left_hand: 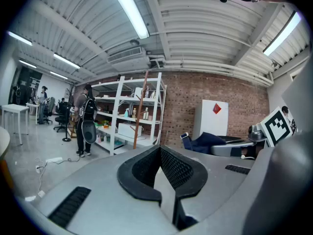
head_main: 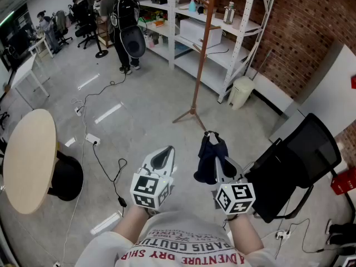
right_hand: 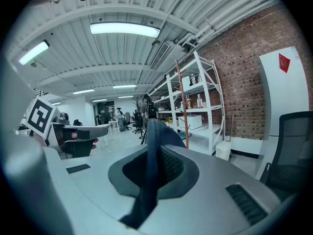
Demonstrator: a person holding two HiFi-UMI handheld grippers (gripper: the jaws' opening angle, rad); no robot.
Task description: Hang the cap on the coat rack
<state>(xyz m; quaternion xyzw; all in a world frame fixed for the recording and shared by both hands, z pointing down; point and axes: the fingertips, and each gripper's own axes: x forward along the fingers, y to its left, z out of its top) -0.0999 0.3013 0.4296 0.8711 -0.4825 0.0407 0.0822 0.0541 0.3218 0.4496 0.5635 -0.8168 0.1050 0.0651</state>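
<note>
A dark navy cap [head_main: 207,161] hangs from my right gripper [head_main: 218,159], which is shut on its fabric; in the right gripper view the cap [right_hand: 152,146] runs as a folded blue strip between the pads of the right gripper [right_hand: 154,164]. My left gripper [head_main: 165,152] is held beside it, a little to the left, shut and holding nothing; its tips meet in the left gripper view [left_hand: 160,153]. The coat rack [head_main: 202,49] is a thin brown pole on tripod feet, standing on the floor ahead of both grippers, in front of the shelves. Its top is cut off in the head view.
White shelving [head_main: 225,35] with boxes and bottles stands behind the rack, with a white bin [head_main: 240,92] beside it. A black office chair [head_main: 297,163] is close on my right. A round wooden table [head_main: 28,160] and floor cables [head_main: 103,157] lie to the left. A person with a backpack [head_main: 125,29] stands far back.
</note>
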